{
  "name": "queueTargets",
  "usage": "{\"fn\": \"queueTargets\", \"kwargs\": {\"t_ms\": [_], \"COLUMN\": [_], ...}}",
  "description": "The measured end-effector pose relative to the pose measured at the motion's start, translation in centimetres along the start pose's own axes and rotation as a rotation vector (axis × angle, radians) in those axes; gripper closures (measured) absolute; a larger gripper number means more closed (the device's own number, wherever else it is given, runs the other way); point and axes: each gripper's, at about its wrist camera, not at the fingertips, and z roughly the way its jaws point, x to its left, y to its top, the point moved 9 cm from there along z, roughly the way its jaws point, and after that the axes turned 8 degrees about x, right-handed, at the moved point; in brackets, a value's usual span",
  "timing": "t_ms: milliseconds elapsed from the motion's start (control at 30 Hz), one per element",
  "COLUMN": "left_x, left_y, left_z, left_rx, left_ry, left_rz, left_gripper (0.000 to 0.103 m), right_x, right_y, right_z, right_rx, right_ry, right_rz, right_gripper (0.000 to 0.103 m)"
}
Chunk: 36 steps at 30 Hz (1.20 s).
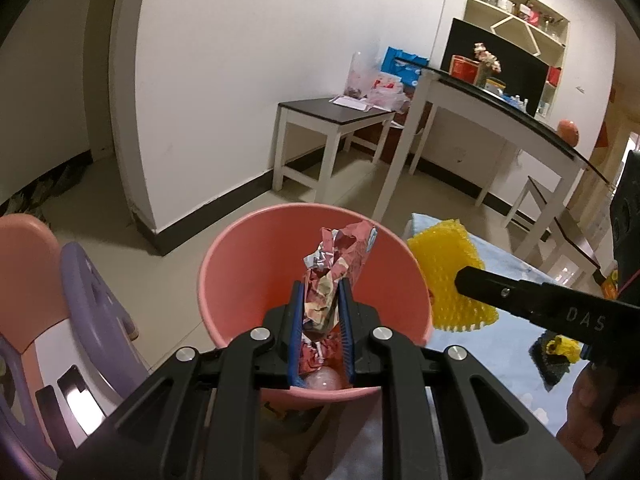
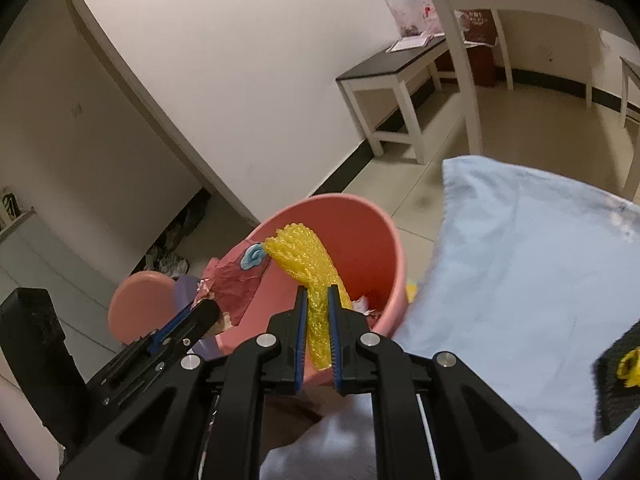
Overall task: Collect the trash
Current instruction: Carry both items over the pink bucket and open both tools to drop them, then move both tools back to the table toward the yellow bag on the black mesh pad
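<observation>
— Closest to my left lens, what do you read?

— Blue-padded fingers of the left gripper, closed nearly together on a crumpled red wrapper. I see the wrapper standing up between the pads at twelve o'clock, over the mouth of the pink bucket. More scraps lie in the bottom of the bucket, too dim for me to name.

— And your other side?

— On my right wrist view the right gripper is pinched narrow on a yellow foam net, which rises from the pads to twelve o'clock and curls over the bucket's opening. From the left view that same net shows at two o'clock, just beside the bucket rim, with the right gripper's black finger crossing it.

— Where does the bucket sit?

— Beside the pale blue cloth that spreads to my three o'clock. At four o'clock on that cloth I see a dark pad with a yellow scrap on it.

— Farther out?

— At nine o'clock in the left view, a pink chair and a purple stool; at one o'clock a white bench with a dark top and a taller white table against the wall.
</observation>
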Motion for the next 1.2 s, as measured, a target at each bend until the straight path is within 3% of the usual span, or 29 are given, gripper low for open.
{"fn": "queueTargets", "kwargs": {"t_ms": [633,800,1200], "left_x": [2.9,3.1,3.3], "left_y": [-0.5,-0.4,-0.7], "left_z": [3.3,3.7,3.8], "left_rx": [0.052,0.06,0.076], "left_ry": [0.031,0.041,0.06], "left_rz": [-0.048,-0.055,-0.052], "left_gripper": [0.087,0.087,0.082], "right_x": [0.2,0.1,0.0], "right_y": [-0.3,-0.5,-0.4], "right_z": [4.6,4.6,4.0], "right_rx": [0.074,0.075,0.055], "right_ry": [-0.018,-0.019,-0.03], "right_rz": [0.011,0.024,0.002], "right_gripper": [0.092,0.082,0.074]}}
